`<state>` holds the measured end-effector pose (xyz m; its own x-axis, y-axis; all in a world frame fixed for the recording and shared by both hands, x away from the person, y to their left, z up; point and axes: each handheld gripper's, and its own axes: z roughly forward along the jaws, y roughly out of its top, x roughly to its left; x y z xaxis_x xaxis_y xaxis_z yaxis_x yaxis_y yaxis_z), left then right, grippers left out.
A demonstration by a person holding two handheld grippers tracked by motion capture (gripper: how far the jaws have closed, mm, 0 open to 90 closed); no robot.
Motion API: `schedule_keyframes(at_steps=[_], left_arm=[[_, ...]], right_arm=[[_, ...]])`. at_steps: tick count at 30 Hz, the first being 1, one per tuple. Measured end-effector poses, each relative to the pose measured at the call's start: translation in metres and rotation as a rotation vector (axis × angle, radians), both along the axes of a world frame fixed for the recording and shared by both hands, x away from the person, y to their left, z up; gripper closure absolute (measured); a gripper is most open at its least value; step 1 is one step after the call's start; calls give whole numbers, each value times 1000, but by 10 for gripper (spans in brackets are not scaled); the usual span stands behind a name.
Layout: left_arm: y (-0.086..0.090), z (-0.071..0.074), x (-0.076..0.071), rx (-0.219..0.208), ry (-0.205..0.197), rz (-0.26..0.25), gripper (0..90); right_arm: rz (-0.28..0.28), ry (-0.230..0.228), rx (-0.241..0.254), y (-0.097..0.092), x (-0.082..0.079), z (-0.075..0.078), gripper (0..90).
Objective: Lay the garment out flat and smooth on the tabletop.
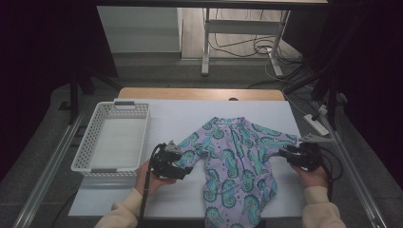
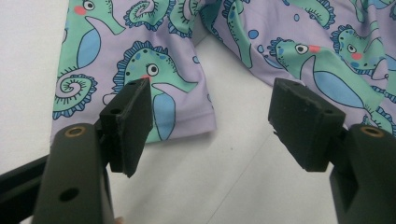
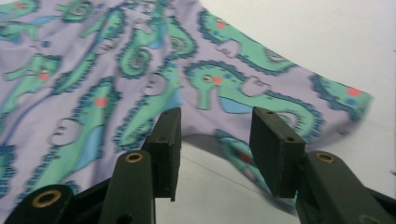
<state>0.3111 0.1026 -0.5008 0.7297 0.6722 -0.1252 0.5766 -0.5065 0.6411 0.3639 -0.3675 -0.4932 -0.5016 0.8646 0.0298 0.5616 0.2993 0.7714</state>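
A child's swimsuit [image 1: 236, 161], lilac with green seahorses and long sleeves, lies spread on the white table cover [image 1: 180, 114], its lower end hanging over the near edge of the table; a white plastic basket [image 1: 114, 137] stands just beside it on the person's left, with nothing in it. The 2 grippers sit at the 2 sleeve ends, which suggests the sleeves are being laid out or are about to be folded inward.

The left gripper [image 1: 183, 172] rests at the left sleeve cuff [image 2: 187, 126]; in the left gripper view its jaws stand apart with bare cover between them, the cuff lying just ahead of the pads and touching neither. The right gripper [image 1: 284, 153] is at the right sleeve [image 3: 280, 107]; its jaws are parted too, and the cloth lies beyond and under them, not pinched, so nothing is held by either hand.

The risks from here look modest but real; the fabric seems thin and slippery, so a jaw closing from above could catch only the top layer of a sleeve, or pinch the table cover with it and drag it into a wrinkle; a pull on 1 sleeve alone could skew the body and spoil the flat lay; the overhanging lower end might let the garment slide toward the person if it is tugged that way.
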Motion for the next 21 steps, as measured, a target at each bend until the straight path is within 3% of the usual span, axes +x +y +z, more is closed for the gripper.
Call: schedule_keyframes(at_steps=[10, 21], left_arm=[[1, 1, 2, -13, -10, 4, 310], [3, 3, 4, -29, -24, 13, 311]], right_arm=[[83, -23, 23, 20, -12, 7, 473], [195, -55, 7, 52, -34, 11, 424]])
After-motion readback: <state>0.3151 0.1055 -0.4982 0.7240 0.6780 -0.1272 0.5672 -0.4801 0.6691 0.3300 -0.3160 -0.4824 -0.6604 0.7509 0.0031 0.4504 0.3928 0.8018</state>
